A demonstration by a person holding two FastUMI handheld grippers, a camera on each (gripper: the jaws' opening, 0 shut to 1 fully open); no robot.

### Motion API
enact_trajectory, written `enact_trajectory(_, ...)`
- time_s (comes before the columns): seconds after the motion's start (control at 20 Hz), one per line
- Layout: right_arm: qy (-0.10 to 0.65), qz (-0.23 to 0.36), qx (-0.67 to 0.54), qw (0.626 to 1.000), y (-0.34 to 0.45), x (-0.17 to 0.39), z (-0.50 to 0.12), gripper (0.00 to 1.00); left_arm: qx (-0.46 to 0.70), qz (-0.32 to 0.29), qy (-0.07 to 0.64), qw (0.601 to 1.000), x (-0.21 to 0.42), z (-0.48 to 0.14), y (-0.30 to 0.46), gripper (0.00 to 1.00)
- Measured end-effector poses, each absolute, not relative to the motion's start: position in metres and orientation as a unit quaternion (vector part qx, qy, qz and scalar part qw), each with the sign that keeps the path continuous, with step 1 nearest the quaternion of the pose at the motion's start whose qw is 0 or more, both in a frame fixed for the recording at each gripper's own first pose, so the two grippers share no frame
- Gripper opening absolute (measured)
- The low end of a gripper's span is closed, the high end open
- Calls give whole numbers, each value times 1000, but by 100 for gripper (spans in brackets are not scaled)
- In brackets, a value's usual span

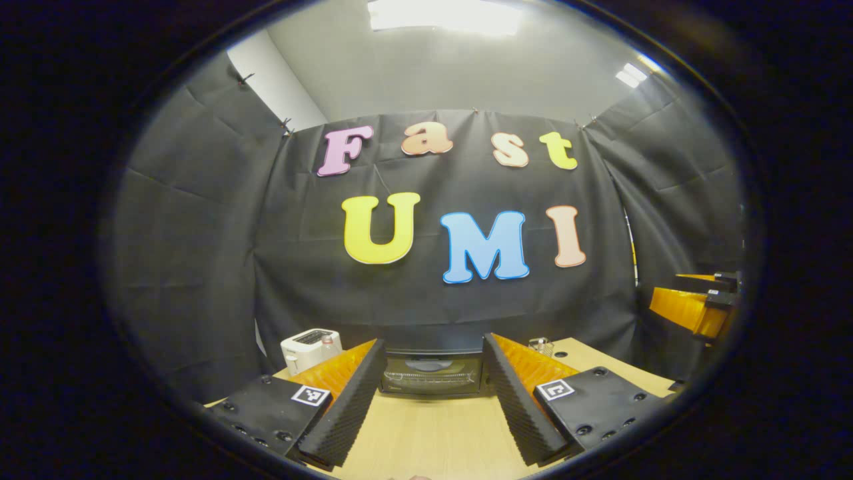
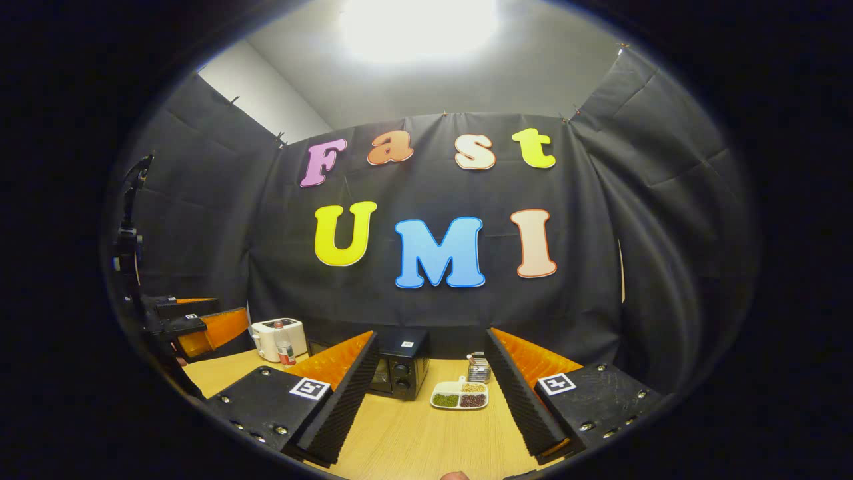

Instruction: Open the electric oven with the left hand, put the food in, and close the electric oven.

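Black oven (image 2: 400,370) beside food tray (image 2: 459,395); tools apart.

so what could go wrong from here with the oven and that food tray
1. The oven door looks shut and the left hand-held gripper is open short of it; a poor grip on the door could slip.
2. The tray holds loose food in compartments; tilting it could spill them.
3. A small rack stands right behind the tray, so the right hand-held gripper could knock it.

Bare table (image 2: 413,433) is lying open toward the closed electric oven (image 2: 400,371), with food tray (image 2: 459,395) sitting just beside it.
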State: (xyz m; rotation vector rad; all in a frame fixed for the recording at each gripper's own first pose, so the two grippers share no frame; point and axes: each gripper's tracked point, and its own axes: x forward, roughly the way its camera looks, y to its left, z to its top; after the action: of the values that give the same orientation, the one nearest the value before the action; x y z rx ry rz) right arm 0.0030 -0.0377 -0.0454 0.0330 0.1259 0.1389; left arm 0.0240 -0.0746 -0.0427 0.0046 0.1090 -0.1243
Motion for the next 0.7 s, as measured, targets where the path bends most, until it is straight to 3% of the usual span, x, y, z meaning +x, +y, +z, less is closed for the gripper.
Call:
enact_trajectory(0.2,47,57,21,997,-25,-10,-28,98,-6,-51,53,997,4,-38,-54,100)
enact_trajectory(0.35,35,46,29,998,-18,-17,-21,98,-4,-51,48,998,-2,-31,-39,93)
enact_trajectory(0.4,32,47,34,998,-13,-18,-19,98,-3,-52,44,998,-3,-28,-35,98)
enact_trajectory(0.45,32,46,36,998,-10,-18,-18,98,-1,-52,39,998,-4,-22,-31,93)
enact_trajectory(0.7,25,52,34,998,9,-20,-9,98,0,-46,12,999,-10,-5,-11,100)
